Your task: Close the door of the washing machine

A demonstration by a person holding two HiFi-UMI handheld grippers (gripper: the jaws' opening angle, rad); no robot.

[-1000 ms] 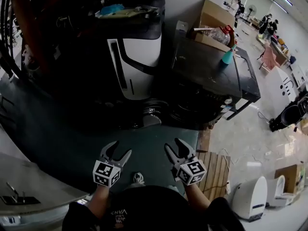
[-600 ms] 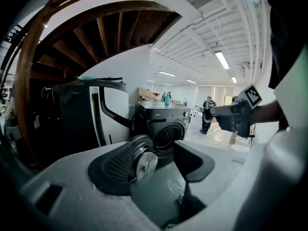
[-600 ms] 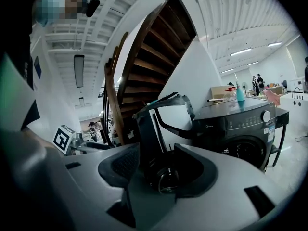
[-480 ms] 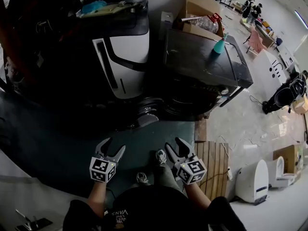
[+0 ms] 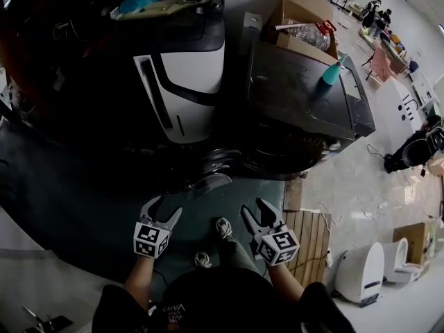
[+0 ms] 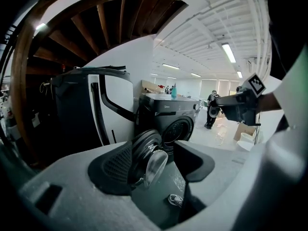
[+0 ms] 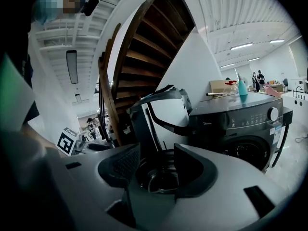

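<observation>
The washing machine [image 5: 305, 96] door [image 5: 211, 175] hangs open. Near the door, left tongs [image 5: 165, 207] and right tongs [image 5: 255, 208] both gape empty, no contact.

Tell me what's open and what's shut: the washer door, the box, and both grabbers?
Door, open, swung out from the washer.
Left gripper, open, empty.
Right gripper, open, empty.
Box, flaps open.
Bottle, upright on the washer.
</observation>
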